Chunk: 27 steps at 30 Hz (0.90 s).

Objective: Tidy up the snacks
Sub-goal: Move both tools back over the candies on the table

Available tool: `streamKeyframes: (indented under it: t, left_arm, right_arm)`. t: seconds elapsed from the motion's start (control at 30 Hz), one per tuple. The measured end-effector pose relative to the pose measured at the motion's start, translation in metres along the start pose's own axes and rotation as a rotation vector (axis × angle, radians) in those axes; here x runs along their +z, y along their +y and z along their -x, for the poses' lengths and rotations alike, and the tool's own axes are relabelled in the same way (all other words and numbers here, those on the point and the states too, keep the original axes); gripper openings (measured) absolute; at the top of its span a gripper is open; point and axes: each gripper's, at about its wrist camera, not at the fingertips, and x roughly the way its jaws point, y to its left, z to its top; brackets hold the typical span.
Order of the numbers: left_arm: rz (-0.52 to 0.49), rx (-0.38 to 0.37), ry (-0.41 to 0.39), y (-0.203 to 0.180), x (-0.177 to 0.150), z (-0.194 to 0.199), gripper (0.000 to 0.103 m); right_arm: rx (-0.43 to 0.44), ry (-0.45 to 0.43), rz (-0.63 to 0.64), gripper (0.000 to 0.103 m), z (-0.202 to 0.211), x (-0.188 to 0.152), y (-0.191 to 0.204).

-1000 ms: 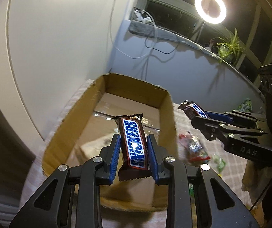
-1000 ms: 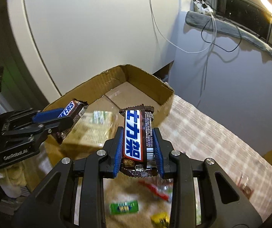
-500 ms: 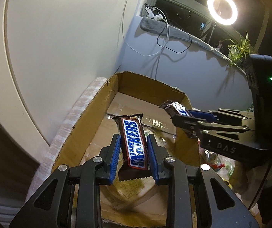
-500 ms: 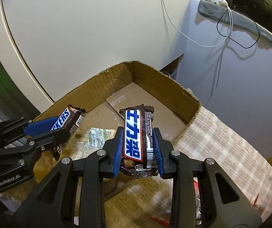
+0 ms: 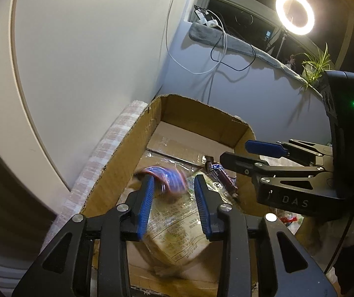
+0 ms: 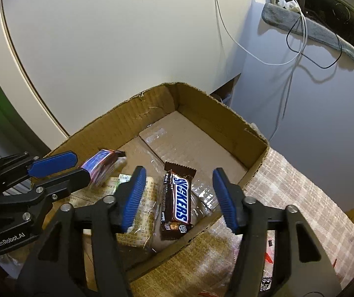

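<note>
Both spread, the left gripper and right gripper are held over the box, the Snickers bar lying lengthwise, near-to-far, between the right jaws.

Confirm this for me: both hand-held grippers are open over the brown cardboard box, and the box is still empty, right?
Not empty. The right wrist view shows a brown Snickers bar lying inside the brown cardboard box on a clear printed packet. Both hand-held grippers, left and right, are open.
</note>
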Motion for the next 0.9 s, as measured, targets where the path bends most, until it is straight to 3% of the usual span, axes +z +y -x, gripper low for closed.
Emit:
streamKeyframes:
  t: [0.3, 0.4, 0.53, 0.63, 0.9]
  left_arm:
    - [-0.015, -0.002, -0.023, -0.006, 0.0, 0.008, 0.032]
    - [-0.023, -0.006, -0.03, -0.01, -0.001, 0.012, 0.032]
    - [-0.029, -0.018, -0.043, -0.016, -0.003, 0.02, 0.032]
    - [-0.038, -0.028, -0.053, -0.023, -0.006, 0.026, 0.032]
    - [-0.081, -0.076, -0.061, -0.05, -0.015, 0.039, 0.032]
  right_arm:
    - [-0.007, -0.03, -0.006, 0.06, 0.016, -0.001, -0.005]
    - [-0.015, -0.042, -0.009, 0.07, 0.025, -0.004, -0.007]
    - [-0.023, -0.062, -0.017, 0.072, 0.039, -0.008, -0.013]
    - [-0.034, -0.073, -0.02, 0.087, 0.051, -0.015, -0.018]
    - [-0.063, -0.094, -0.008, 0.094, 0.089, -0.043, -0.03]
